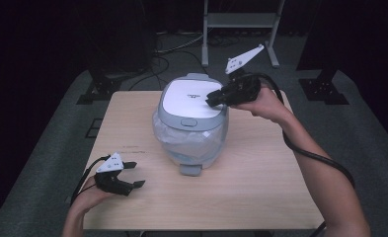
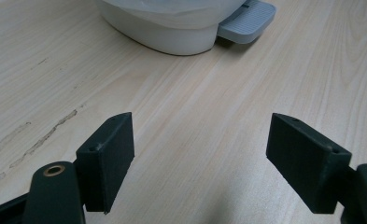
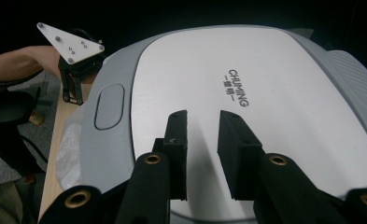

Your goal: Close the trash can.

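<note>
Bin (image 2: 172, 28) cut off by top edge in left gripper view; lid logo (image 1: 194, 96) too small, prob. text, in high view.

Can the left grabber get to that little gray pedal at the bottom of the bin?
Probably yes. The left gripper rests open on the table, and only bare wood lies between it and the pedal sticking out from the bin. Nothing blocks the path.

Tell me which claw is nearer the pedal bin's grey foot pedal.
Left. The left claw sits open on the table, left of the foot pedal with bare wood between. The right claw is up over the bin's white lid, jaws nearly together with nothing between them.
</note>
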Demonstrator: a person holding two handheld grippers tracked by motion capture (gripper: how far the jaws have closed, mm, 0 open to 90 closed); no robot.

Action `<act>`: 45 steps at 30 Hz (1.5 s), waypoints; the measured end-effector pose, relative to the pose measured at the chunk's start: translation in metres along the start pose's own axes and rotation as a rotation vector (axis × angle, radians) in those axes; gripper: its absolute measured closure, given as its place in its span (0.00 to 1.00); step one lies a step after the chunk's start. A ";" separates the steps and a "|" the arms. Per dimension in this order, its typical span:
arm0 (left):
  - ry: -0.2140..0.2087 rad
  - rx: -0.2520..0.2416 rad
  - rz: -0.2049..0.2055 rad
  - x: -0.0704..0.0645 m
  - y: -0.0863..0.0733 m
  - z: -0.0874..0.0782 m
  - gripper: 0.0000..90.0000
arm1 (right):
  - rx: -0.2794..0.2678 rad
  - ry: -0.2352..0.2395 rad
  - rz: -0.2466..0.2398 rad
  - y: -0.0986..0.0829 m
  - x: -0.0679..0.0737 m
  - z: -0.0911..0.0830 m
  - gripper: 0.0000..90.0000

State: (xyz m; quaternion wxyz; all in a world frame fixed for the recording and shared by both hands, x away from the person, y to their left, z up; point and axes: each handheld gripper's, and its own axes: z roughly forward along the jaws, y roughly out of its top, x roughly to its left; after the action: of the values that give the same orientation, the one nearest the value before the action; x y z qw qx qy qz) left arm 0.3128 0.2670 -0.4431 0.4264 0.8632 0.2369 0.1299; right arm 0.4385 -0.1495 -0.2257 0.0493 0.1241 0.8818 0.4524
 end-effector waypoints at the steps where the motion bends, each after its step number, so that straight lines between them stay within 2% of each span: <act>1: 0.001 0.000 0.000 0.000 0.000 0.000 0.25 | -0.004 -0.006 0.003 -0.002 -0.001 -0.004 0.79; 8: 0.004 -0.005 -0.003 0.000 0.000 0.000 0.25 | -0.010 -0.059 0.040 -0.014 -0.005 -0.022 0.76; 19: 0.005 -0.002 -0.004 0.000 0.000 0.000 0.25 | -0.026 -0.098 0.081 -0.028 -0.011 -0.040 0.72; 32: 0.007 0.001 -0.001 -0.001 0.000 0.000 0.25 | -0.028 -0.133 0.113 -0.041 -0.012 -0.049 0.64; 45: 0.005 0.001 -0.006 -0.001 -0.001 0.002 0.24 | -0.018 -0.147 0.140 -0.058 -0.013 -0.052 0.58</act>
State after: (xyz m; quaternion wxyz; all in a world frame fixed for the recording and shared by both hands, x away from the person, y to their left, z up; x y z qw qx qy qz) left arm 0.3127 0.2659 -0.4446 0.4258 0.8623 0.2406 0.1310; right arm 0.4306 -0.2266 -0.2427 0.0833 0.2180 0.8608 0.4523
